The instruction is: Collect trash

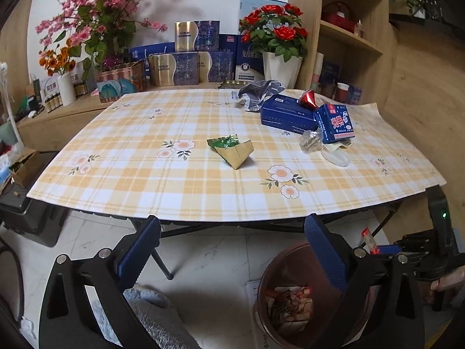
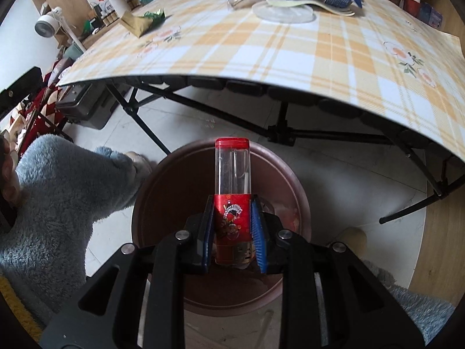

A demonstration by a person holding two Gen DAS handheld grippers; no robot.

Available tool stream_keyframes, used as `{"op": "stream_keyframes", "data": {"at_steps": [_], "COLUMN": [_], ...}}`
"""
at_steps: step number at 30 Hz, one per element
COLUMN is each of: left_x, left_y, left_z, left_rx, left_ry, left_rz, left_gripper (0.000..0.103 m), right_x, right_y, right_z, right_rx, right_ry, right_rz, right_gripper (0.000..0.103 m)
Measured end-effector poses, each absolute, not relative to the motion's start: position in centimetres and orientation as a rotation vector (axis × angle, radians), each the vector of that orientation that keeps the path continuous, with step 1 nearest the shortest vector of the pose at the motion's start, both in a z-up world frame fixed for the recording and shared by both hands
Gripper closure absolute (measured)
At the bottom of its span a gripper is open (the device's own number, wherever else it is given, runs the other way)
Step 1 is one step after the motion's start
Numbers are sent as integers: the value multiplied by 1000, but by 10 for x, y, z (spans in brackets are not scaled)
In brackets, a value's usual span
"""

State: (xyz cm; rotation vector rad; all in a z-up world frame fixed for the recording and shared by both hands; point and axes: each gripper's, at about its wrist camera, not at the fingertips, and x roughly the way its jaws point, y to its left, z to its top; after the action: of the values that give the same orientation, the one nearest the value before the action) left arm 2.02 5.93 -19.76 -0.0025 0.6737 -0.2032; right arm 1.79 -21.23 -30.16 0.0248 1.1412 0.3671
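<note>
My right gripper [image 2: 232, 226] is shut on a clear plastic bottle with a red cap and red label [image 2: 232, 174], held over the brown trash bin [image 2: 151, 203]. The bin [image 1: 263, 285] holds wrappers and stands on the floor by the table's front edge. My left gripper [image 1: 232, 250] is open and empty, below the table's front edge. On the checked tablecloth [image 1: 174, 180] lie a gold and green wrapper [image 1: 232, 151], a blue milk carton [image 1: 334, 122], a blue box [image 1: 287, 113], a crumpled silver bag [image 1: 258, 93], a red foil piece [image 1: 309, 99] and a clear plastic cup [image 1: 314, 142].
The folding table's black legs [image 2: 284, 133] run beside the bin. Flower pots [image 1: 279, 64] and stacked boxes [image 1: 186, 64] stand on a counter behind the table. A wooden shelf [image 1: 348, 43] is at right. A fluffy blue sleeve [image 2: 64, 192] is left of the bin.
</note>
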Motion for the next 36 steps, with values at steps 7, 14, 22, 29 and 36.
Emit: {"op": "stream_keyframes", "data": {"at_steps": [7, 14, 22, 29, 36], "left_x": [24, 25, 28, 31, 35], "left_y": [70, 68, 68, 73, 69], "left_z": [-201, -203, -206, -207, -210], "left_rx": [-63, -53, -62, -99, -102], "left_ry": [697, 711, 722, 734, 747], "left_rz": [-187, -182, -189, -184, -196], "left_gripper": [6, 6, 6, 6, 6], "right_x": [20, 22, 21, 14, 16], "right_y": [-209, -204, -203, -215, -243], "right_z": [-309, -315, -307, -268, -225], "right_rx": [8, -16, -33, 6, 55], "right_ry": [1180, 1219, 1185, 1006, 839], "right_rz": [369, 357, 347, 326, 233], "right_gripper": [77, 77, 21, 6, 6]}}
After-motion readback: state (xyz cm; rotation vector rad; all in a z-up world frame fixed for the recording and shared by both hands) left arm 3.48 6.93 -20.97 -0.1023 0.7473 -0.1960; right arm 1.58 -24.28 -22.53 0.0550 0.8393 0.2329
